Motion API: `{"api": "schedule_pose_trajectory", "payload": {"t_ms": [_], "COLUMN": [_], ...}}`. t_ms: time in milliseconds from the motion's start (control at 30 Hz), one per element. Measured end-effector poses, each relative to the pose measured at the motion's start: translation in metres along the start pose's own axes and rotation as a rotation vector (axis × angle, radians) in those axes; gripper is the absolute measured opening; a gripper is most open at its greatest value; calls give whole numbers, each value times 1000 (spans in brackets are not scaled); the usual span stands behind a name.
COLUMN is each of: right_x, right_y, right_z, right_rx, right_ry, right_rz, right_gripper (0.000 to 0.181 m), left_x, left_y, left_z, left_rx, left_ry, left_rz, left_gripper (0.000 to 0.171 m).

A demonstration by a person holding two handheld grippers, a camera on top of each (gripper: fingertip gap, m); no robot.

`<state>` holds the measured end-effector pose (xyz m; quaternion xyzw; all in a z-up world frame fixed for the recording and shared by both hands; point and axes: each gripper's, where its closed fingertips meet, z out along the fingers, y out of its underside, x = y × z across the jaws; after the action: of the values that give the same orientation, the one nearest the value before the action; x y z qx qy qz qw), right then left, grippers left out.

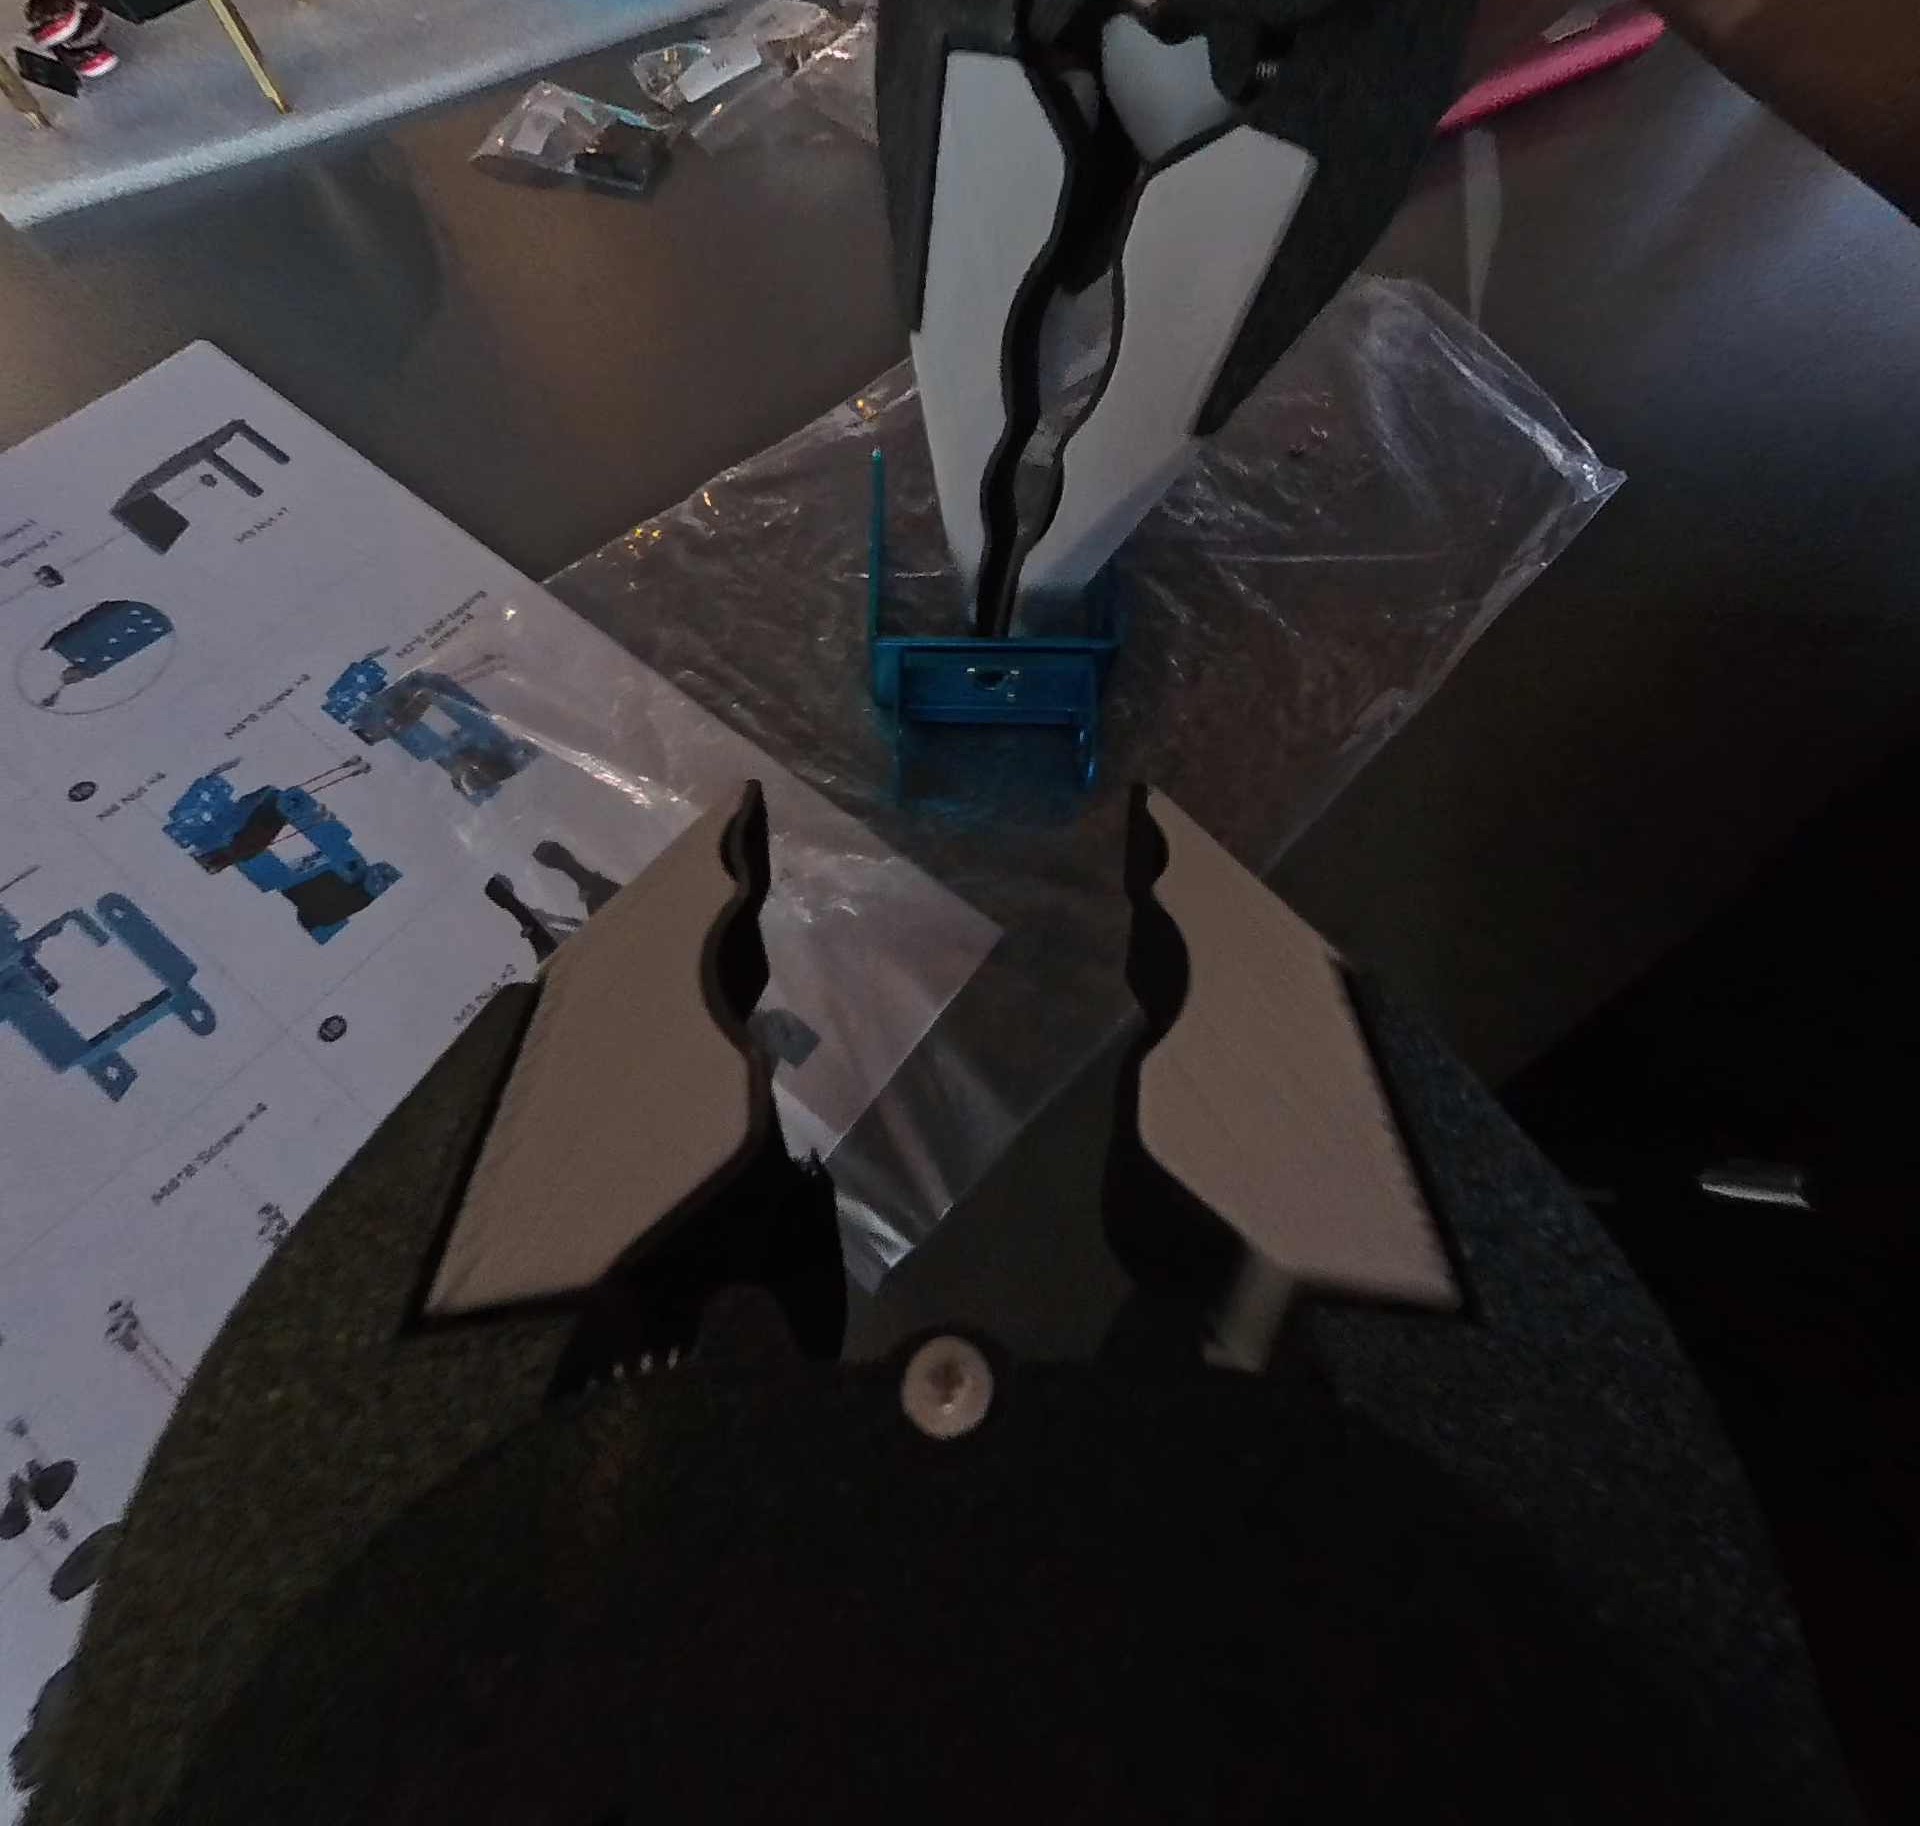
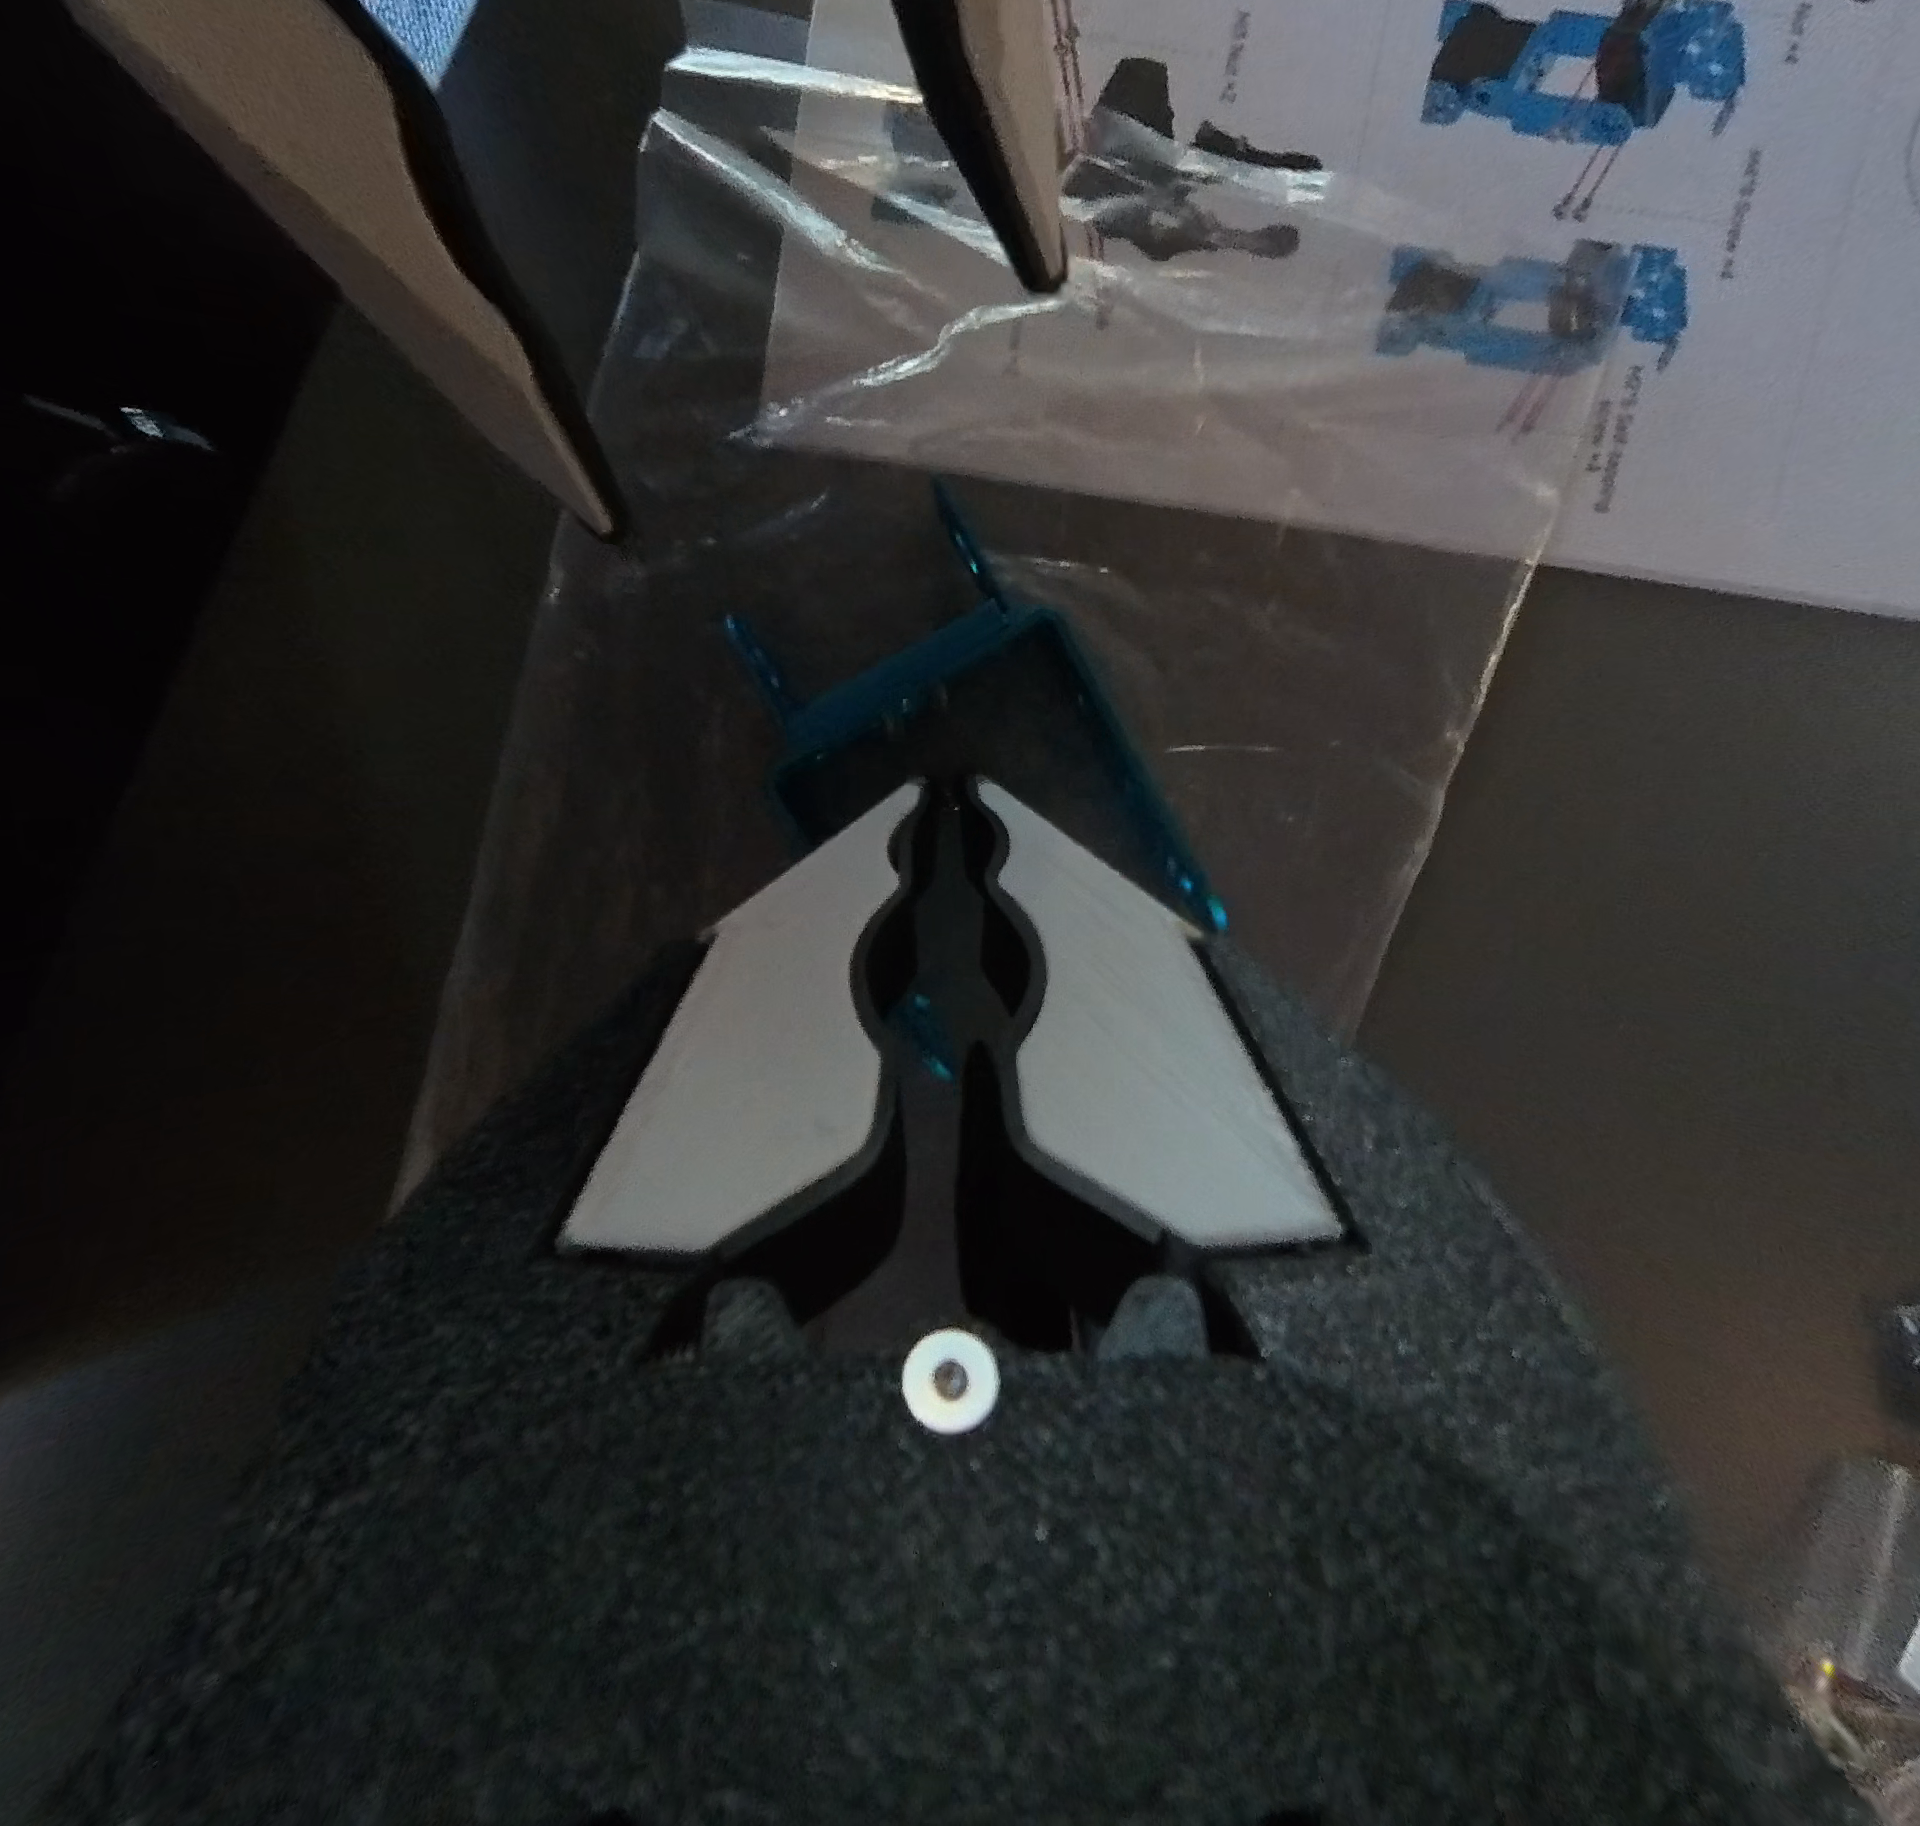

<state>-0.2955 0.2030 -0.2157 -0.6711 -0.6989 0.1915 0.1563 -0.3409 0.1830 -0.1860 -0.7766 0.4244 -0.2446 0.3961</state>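
A blue metal U-shaped bracket [image 1: 992, 706] stands on a clear plastic bag [image 1: 1351, 529] on the dark table. My right gripper [image 1: 997, 613] comes down from above and is shut on one wall of the bracket. In the right wrist view the gripper [image 2: 945, 789] pinches the bracket [image 2: 935, 675], with a blue edge showing between its fingers. My left gripper [image 1: 948, 810] is open and empty, just short of the bracket and over the bag's near end. It shows at the top of the right wrist view [image 2: 828, 405], jaws wide apart above the bag [image 2: 1143, 581].
A white printed sheet with blue part drawings [image 1: 208, 737] lies left of the bag, partly under it [image 2: 1455, 218]. Several small bags of parts [image 1: 582, 140] lie farther back. A pink object [image 1: 1538, 72] lies at the back right. Gold table legs [image 1: 223, 0] stand far left. One gripper's finger ends stand about 7 cm off the other's.
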Motion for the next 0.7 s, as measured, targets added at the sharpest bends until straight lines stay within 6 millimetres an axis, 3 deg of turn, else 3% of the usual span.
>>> {"api": "schedule_pose_trajectory", "payload": {"t_ms": [167, 333, 433, 700], "right_x": [3, 3, -3, -10], "right_y": [-4, -18, -21, -18], "right_z": [-17, -46, -52, -30], "right_rx": [133, 368, 432, 426], "right_ry": [-3, -31, -43, -133], "right_rz": [76, 161, 172, 195], "right_gripper": [4, 4, 4, 5], "left_x": [9, 30, 36, 20], "left_y": [-7, -26, -37, -20], "left_z": [2, 12, 17, 14], "left_rx": [19, 74, 95, 28], "left_ry": [44, 180, 260, 158], "left_rz": [1, -21, -89, -25], "left_gripper": [68, 68, 69, 67]}}
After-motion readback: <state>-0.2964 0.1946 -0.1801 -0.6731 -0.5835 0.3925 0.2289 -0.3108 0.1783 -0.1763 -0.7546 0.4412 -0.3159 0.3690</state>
